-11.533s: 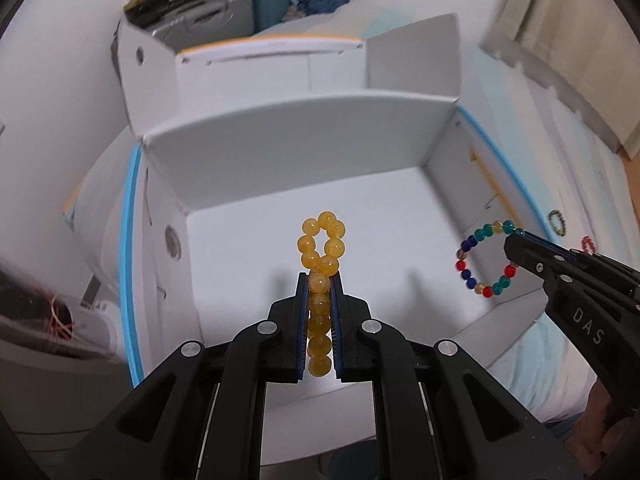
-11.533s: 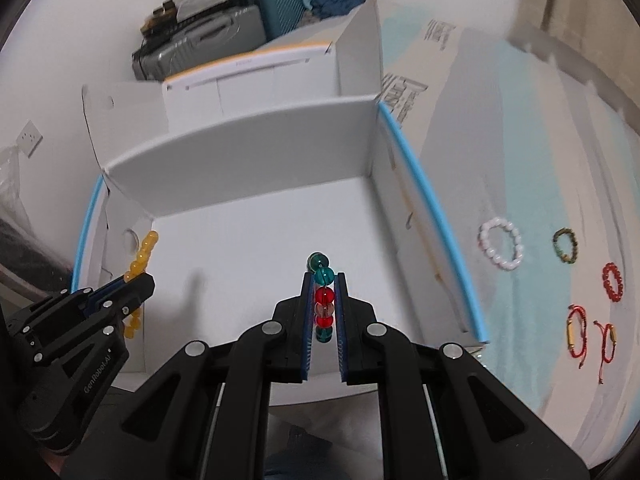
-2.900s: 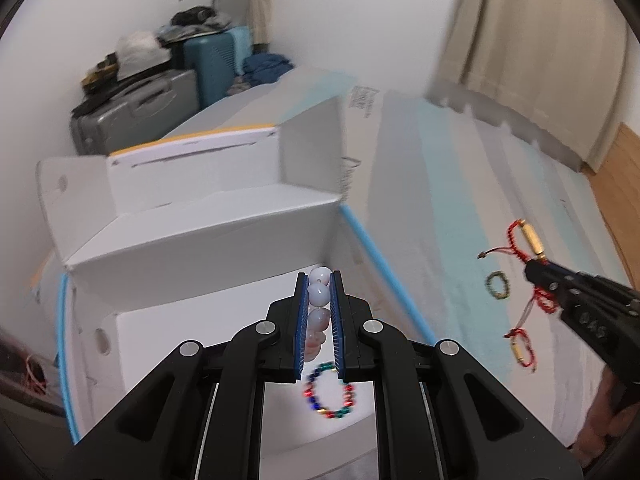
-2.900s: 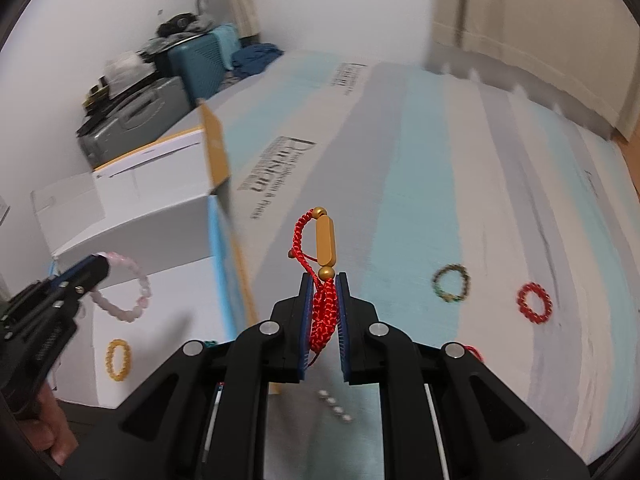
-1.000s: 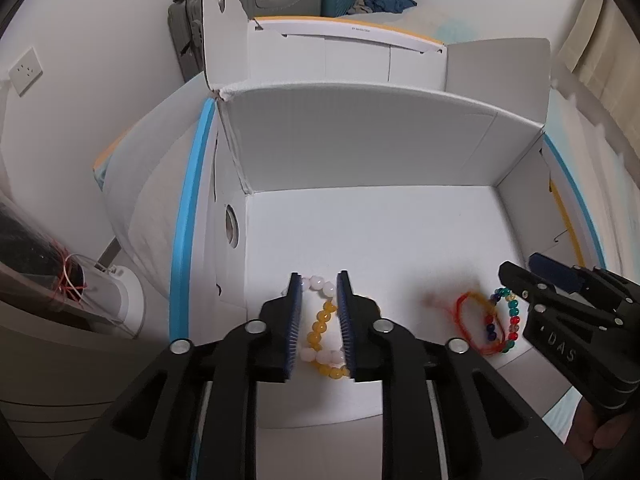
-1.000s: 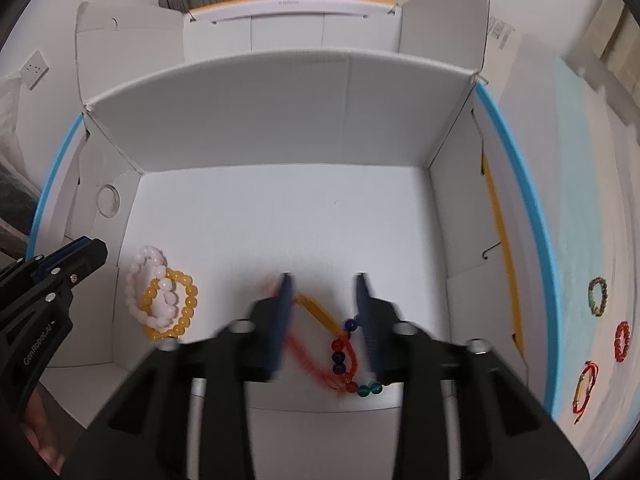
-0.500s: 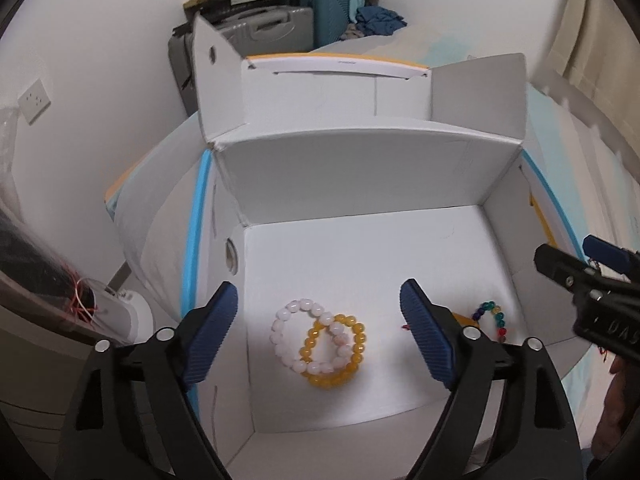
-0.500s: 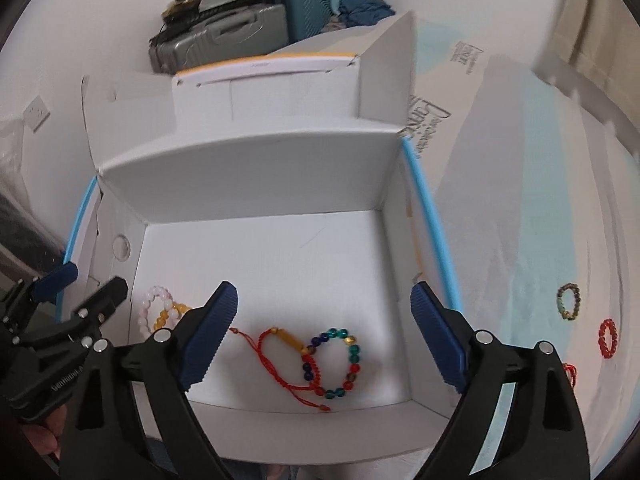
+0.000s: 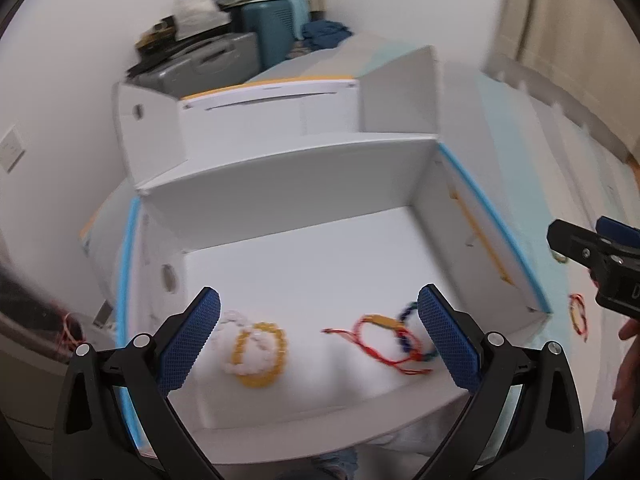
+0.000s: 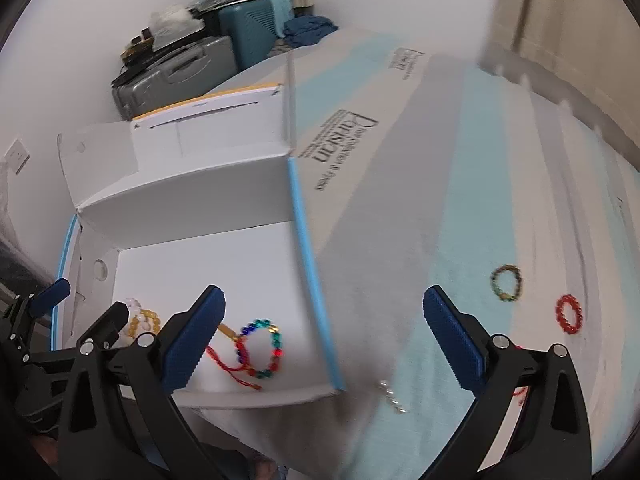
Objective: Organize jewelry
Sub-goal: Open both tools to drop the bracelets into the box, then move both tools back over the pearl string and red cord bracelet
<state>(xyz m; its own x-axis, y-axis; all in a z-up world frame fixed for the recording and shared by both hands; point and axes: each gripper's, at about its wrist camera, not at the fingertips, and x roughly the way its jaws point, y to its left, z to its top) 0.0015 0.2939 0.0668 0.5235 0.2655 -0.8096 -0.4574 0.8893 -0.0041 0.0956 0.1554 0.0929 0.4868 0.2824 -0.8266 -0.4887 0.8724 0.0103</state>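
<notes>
in box (image 9: pixel 472 184): four bracelets (image 9: pixel 260 346); outside: three.

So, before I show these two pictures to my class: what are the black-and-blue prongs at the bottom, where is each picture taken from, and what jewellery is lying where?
No robot here: a person holds a hand-operated gripper in each hand, and each carries a wide-angle camera looking out along its jaws.

One picture is from the left gripper, the other from the right gripper. The blue-padded prongs are the jaws; both pairs stand wide open and hold nothing.

In the white cardboard box lie a yellow bead bracelet overlapping a pale pink one, and a red cord bracelet overlapping a multicoloured bead bracelet.

Still outside, on the striped bed cover, are a dark green bracelet, a red bead bracelet and some small pale beads.
</notes>
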